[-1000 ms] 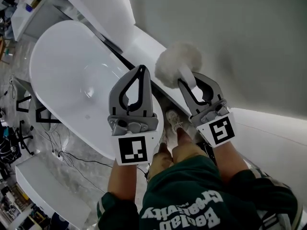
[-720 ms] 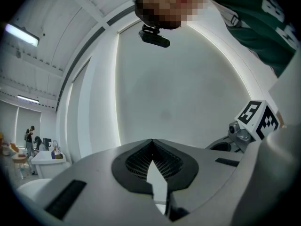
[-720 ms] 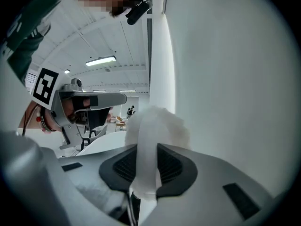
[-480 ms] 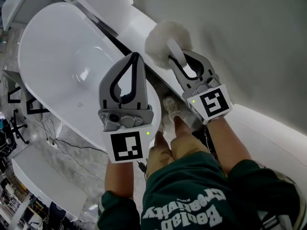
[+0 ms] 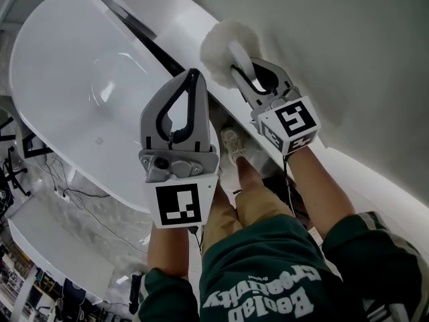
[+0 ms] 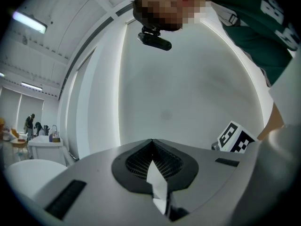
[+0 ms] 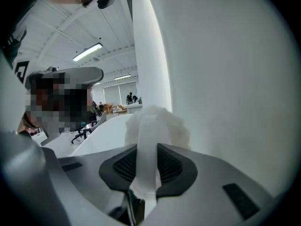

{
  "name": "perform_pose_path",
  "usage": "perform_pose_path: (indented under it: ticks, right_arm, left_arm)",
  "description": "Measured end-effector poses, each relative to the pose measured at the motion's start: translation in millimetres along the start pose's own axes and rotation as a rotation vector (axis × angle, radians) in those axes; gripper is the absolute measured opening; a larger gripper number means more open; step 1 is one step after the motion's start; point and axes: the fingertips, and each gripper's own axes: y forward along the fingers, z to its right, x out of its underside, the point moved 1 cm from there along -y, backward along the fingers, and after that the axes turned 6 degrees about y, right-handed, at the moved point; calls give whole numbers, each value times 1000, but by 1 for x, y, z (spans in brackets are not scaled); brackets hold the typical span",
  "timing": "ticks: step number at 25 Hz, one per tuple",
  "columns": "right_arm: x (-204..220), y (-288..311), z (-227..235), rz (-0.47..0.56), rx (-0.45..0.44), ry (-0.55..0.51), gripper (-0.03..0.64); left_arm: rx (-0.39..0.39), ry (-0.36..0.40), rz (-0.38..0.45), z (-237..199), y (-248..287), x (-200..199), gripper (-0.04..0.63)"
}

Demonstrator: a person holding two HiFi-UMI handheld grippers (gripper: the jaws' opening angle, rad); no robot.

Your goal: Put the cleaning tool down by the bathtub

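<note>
White and fluffy, the cleaning tool (image 5: 226, 40) is just right of the bathtub (image 5: 74, 59). My right gripper (image 5: 249, 72) pinches its flat handle to keep it over the ledge (image 5: 191, 19). My left gripper (image 5: 194, 76) is pressed together, empty.

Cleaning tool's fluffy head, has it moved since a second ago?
Yes. The fluffy head has moved along the white ledge, farther from the person's shoe.

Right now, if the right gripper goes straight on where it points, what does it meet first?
Probably the white ledge between bathtub and wall; the fluffy head of the held cleaning tool leads the right gripper. Depth unclear.
</note>
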Motion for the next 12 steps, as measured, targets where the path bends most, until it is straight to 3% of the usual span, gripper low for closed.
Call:
perform_pose_path:
  ticks: [12]
  right_arm:
    - [67, 47, 26, -132, -6, 77, 94]
  left_arm:
    - [-7, -68, 12, 13, 11, 31, 5]
